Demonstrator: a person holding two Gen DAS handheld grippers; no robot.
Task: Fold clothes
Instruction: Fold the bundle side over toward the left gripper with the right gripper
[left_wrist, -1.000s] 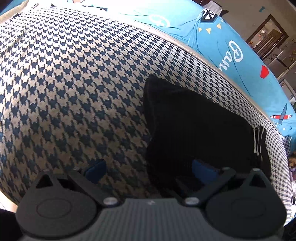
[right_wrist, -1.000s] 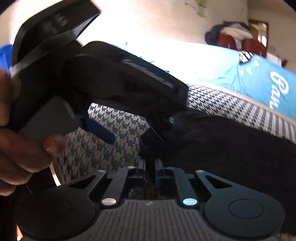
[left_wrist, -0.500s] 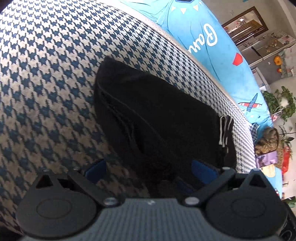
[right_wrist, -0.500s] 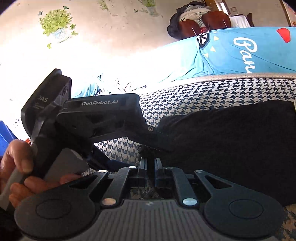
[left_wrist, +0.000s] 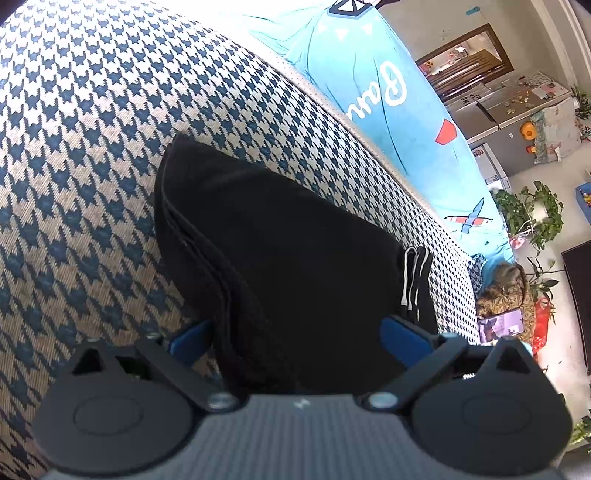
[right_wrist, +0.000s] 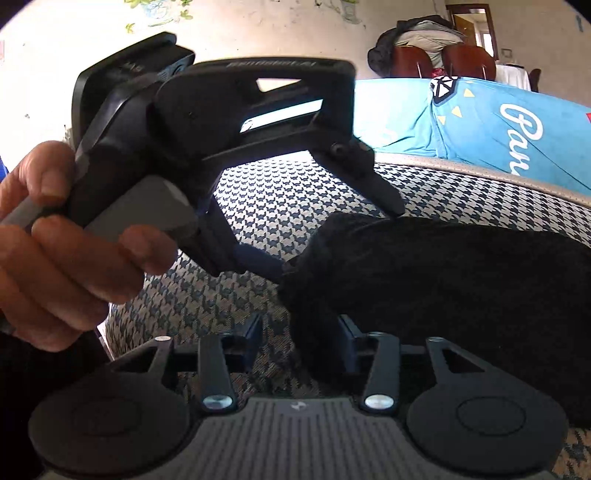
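Left gripper (left_wrist: 295, 338) fingers (left_wrist: 190, 338) spread wide, straddling the near end of the folded black garment (left_wrist: 280, 251); nothing clamped. Right gripper (right_wrist: 301, 338) fingers (right_wrist: 253, 332) now parted too, where half a second ago they were pressed together; cloth edge sits loosely between them. Garment lies in stacked layers on the houndstooth cushion (left_wrist: 92, 129), white-striped cuffs (left_wrist: 415, 284) at its far end. Blue printed cover (left_wrist: 388, 96) beyond. Likely reading: the fold is laid down and released; next comes smoothing or another fold.

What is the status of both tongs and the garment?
Left tongs open, straddling folded black garment. Right tongs open at its corner. Nothing blocking on houndstooth cushion.
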